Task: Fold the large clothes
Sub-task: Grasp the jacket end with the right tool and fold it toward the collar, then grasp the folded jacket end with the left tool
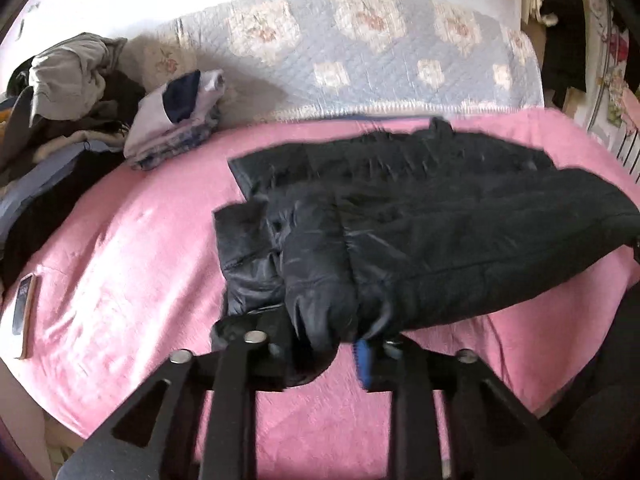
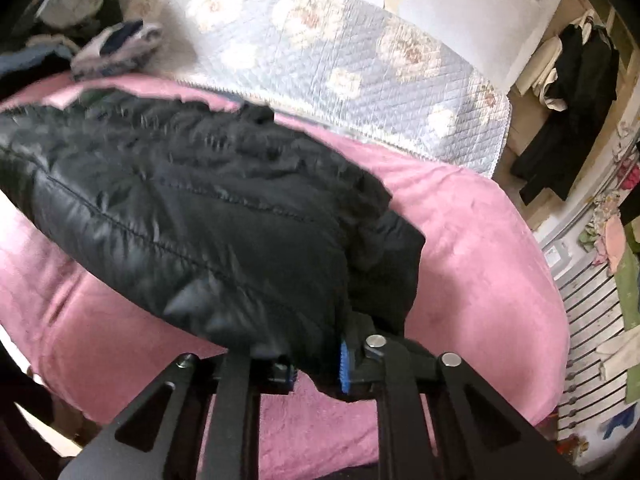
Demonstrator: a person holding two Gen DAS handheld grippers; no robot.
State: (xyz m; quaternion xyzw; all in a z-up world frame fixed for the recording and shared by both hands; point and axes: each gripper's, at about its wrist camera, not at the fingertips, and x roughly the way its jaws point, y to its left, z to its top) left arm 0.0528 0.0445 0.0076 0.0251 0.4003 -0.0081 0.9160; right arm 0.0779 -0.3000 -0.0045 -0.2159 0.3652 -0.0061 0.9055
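A black quilted puffer jacket [image 1: 420, 208] lies across a pink blanket [image 1: 132, 272] on the bed, its near edge lifted. My left gripper [image 1: 324, 356] is shut on the jacket's near left corner, fabric bunched between its blue pads. In the right wrist view the same jacket [image 2: 192, 208] stretches away to the left, and my right gripper [image 2: 318, 368] is shut on its near right corner, fabric pinched between the blue pads [image 2: 344, 368]. Both views are blurred by motion.
A folded stack of light clothes [image 1: 176, 120] and a heap of unfolded clothes [image 1: 68, 92] sit at the far left. A floral quilt [image 1: 360, 48] covers the bed's far side. A phone [image 1: 24, 304] lies at the left edge. Hanging clothes [image 2: 576, 92] are right.
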